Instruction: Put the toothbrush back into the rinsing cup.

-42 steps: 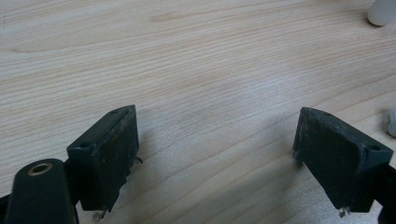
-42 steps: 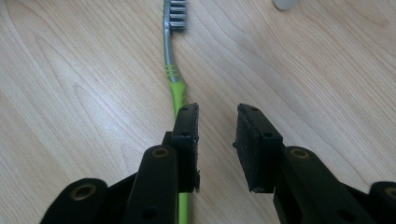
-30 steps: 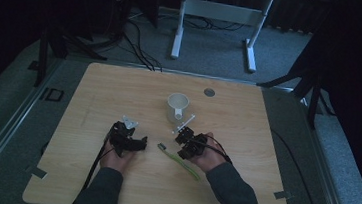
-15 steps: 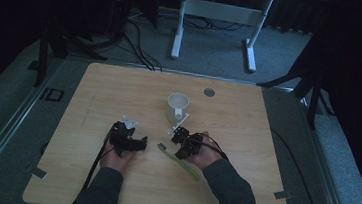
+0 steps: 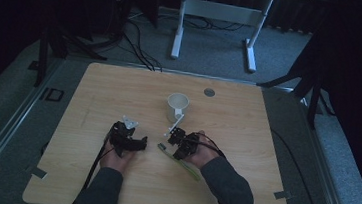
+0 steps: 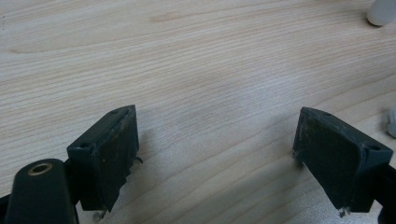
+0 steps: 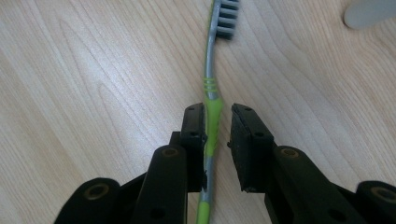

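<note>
Toothbrush [image 7: 212, 109] handle end beneath tongs [image 7: 217, 123]

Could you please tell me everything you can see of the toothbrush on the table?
The toothbrush lies flat on the wooden table, a slim grey and lime-green handle, plastic by its look, with grey bristles at the far end. The right gripper straddles its green grip: one finger touches it, the other stands slightly off.

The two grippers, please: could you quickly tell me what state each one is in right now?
Left gripper: open, jaws wide apart over bare table, holding nothing.
Right gripper: jaws narrowed around the toothbrush handle, one touching, a gap at the other; not yet clamped.
</note>
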The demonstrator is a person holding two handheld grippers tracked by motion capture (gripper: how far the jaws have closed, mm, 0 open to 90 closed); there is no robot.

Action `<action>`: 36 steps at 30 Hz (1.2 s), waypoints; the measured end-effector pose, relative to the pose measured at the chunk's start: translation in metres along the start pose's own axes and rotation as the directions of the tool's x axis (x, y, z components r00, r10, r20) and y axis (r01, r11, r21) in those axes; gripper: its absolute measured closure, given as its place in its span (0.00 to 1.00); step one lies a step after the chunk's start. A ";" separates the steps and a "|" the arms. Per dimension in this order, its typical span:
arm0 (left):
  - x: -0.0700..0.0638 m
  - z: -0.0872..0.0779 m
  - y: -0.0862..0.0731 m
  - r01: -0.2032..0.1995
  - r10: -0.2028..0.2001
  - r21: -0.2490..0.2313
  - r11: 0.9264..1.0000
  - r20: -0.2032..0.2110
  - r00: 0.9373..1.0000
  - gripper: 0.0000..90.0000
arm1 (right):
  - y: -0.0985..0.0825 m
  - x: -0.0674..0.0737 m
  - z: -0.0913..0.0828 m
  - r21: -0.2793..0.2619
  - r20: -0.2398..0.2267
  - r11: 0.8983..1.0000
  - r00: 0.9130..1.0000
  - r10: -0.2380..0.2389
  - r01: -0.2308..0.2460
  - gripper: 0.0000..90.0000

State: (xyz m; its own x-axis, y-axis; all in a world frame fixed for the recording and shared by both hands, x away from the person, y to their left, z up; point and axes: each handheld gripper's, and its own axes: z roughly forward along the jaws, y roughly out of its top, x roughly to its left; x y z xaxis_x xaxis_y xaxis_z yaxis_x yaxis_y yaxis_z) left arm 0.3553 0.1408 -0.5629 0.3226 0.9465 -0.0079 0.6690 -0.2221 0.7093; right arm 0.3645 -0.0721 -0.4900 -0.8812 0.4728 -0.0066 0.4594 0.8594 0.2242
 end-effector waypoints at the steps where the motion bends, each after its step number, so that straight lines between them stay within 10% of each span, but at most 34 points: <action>1: 0.000 0.000 0.000 0.000 0.000 0.000 1.000 0.000 1.000 0.16 | 0.000 0.000 0.000 0.001 0.000 1.000 1.000 -0.003 0.003 0.83; 36: 0.000 0.000 0.000 0.002 -0.002 -0.001 1.000 -0.001 1.000 0.16 | 0.011 0.000 0.017 0.097 -0.020 0.994 0.999 -0.045 0.047 0.83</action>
State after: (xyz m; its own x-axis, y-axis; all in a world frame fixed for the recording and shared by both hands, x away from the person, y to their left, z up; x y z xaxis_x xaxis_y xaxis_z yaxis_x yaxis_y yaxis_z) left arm 0.3553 0.1406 -0.5629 0.3212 0.9470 -0.0086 0.6691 -0.2205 0.7097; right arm 0.3715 -0.0592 -0.5042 -0.9031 0.4295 0.0026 0.4262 0.8955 0.1281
